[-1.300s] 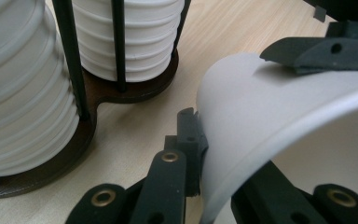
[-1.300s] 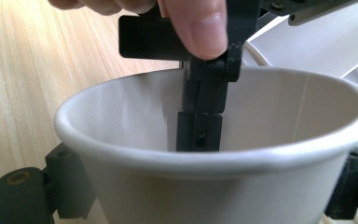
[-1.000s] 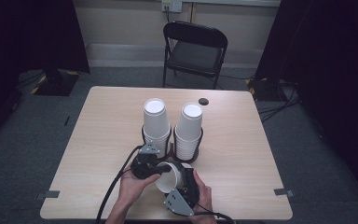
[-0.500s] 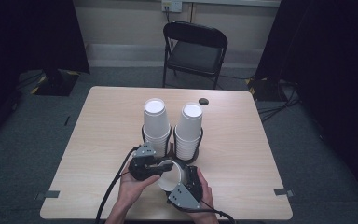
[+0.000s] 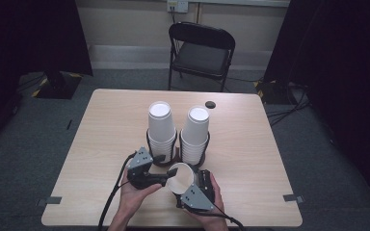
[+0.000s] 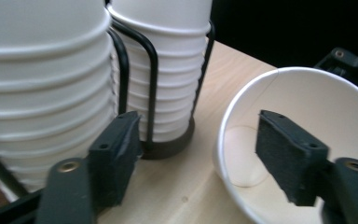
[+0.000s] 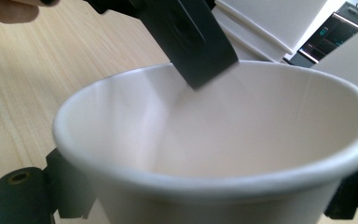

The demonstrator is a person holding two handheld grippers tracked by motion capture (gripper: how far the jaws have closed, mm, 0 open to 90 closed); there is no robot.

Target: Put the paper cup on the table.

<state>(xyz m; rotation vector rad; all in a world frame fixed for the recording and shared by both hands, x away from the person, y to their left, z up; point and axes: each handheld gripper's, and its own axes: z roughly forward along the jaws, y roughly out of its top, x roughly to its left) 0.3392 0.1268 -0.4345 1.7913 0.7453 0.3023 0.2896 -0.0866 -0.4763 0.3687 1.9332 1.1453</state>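
So, paper cup handoff between tools
Right tool (image 5: 189, 185) grips the paper cup (image 5: 181, 176); left tool (image 5: 165, 179) has just been opening, one pad inside the rim, so back it out straight.

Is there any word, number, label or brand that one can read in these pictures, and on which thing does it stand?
None can be read.
The loose paper cup and both cup stacks are plain white.
A dark device behind the stacks, in the right gripper view, bears coloured marks, too blurred to read.
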